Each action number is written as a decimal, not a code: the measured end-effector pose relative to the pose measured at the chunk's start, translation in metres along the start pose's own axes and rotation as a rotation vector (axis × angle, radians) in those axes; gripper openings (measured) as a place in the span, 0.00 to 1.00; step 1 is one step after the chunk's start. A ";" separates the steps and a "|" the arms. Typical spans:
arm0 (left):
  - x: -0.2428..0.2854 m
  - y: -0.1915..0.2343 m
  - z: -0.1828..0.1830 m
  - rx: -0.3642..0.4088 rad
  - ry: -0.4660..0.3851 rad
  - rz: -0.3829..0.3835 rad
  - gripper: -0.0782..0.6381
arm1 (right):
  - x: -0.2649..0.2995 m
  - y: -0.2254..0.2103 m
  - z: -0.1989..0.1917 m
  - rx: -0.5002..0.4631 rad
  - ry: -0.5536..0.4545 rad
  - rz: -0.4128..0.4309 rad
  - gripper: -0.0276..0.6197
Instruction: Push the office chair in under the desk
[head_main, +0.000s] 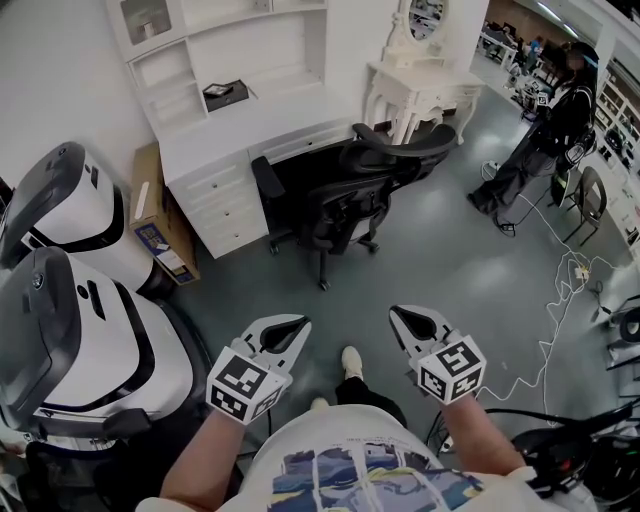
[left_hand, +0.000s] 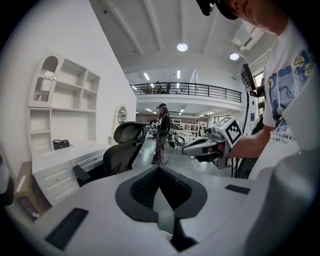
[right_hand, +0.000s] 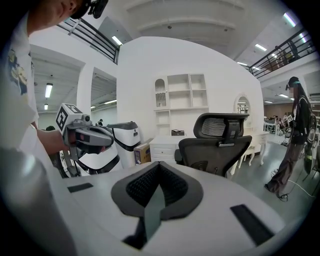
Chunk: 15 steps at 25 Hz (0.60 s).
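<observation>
A black office chair (head_main: 345, 195) stands on the grey floor in front of the white desk (head_main: 250, 120), its seat partly inside the desk's knee gap and its backrest (right_hand: 220, 137) turned toward me. My left gripper (head_main: 297, 322) and right gripper (head_main: 396, 312) are both shut with nothing in them. They hang side by side over the floor, well short of the chair and apart from it. In the left gripper view the chair (left_hand: 122, 150) sits ahead to the left, and the right gripper (left_hand: 186, 148) shows at the right.
Two large white and grey machines (head_main: 70, 300) stand at the left, next to a cardboard box (head_main: 150, 215) beside the desk. A white dressing table (head_main: 420, 85) stands behind the chair. A person (head_main: 545, 135) stands at the far right, with white cables (head_main: 560, 300) on the floor.
</observation>
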<state>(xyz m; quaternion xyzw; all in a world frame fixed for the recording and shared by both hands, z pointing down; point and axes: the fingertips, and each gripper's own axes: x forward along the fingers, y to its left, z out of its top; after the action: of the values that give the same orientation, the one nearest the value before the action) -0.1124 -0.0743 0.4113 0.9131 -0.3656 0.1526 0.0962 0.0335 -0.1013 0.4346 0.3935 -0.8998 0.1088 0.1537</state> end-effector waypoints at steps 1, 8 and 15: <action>-0.002 0.000 -0.001 -0.003 -0.001 0.002 0.13 | 0.000 0.001 0.000 0.000 -0.001 0.002 0.08; -0.009 -0.004 -0.003 0.000 -0.006 0.001 0.13 | -0.003 0.011 0.000 0.007 -0.004 0.008 0.08; -0.012 -0.009 -0.004 -0.001 -0.008 -0.008 0.13 | -0.005 0.016 0.002 -0.004 -0.010 0.011 0.08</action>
<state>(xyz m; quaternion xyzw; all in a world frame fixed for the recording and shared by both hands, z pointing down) -0.1150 -0.0594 0.4106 0.9151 -0.3624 0.1487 0.0957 0.0244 -0.0873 0.4298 0.3890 -0.9029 0.1059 0.1493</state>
